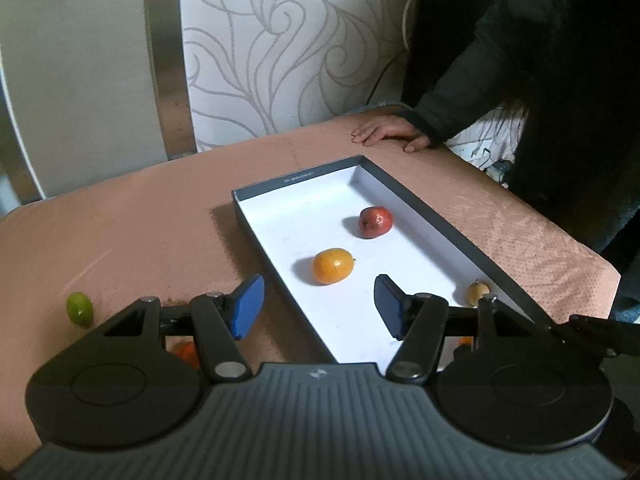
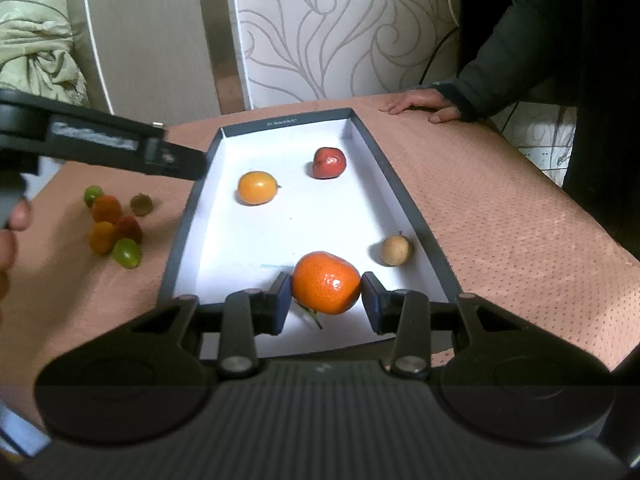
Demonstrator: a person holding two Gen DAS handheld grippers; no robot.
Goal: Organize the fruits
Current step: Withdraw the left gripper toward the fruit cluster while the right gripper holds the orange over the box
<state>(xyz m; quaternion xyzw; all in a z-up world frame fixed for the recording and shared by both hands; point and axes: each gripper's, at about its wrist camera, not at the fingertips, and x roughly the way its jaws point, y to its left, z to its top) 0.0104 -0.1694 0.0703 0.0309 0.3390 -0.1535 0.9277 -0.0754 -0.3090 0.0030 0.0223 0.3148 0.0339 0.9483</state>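
A shallow dark-rimmed box (image 2: 404, 196) with a white floor lies on the table; it also shows in the left wrist view (image 1: 440, 216). In it lie a yellow-orange kumquat (image 2: 257, 188) (image 1: 333, 265), a red fruit (image 2: 329, 163) (image 1: 375, 222) and a small tan fruit (image 2: 396, 251) (image 1: 477, 293). My right gripper (image 2: 326, 300) holds a tangerine (image 2: 326, 282) between its pads, low over the box's near end. My left gripper (image 1: 320, 312) is open and empty over the box's left rim. A green fruit (image 1: 79, 309) lies left of it.
Several small green, orange, red and brown fruits (image 2: 116, 224) lie on the pink tablecloth left of the box. A person's hand (image 2: 420, 106) rests on the far table edge. A patterned chair back (image 2: 344, 28) stands behind the table.
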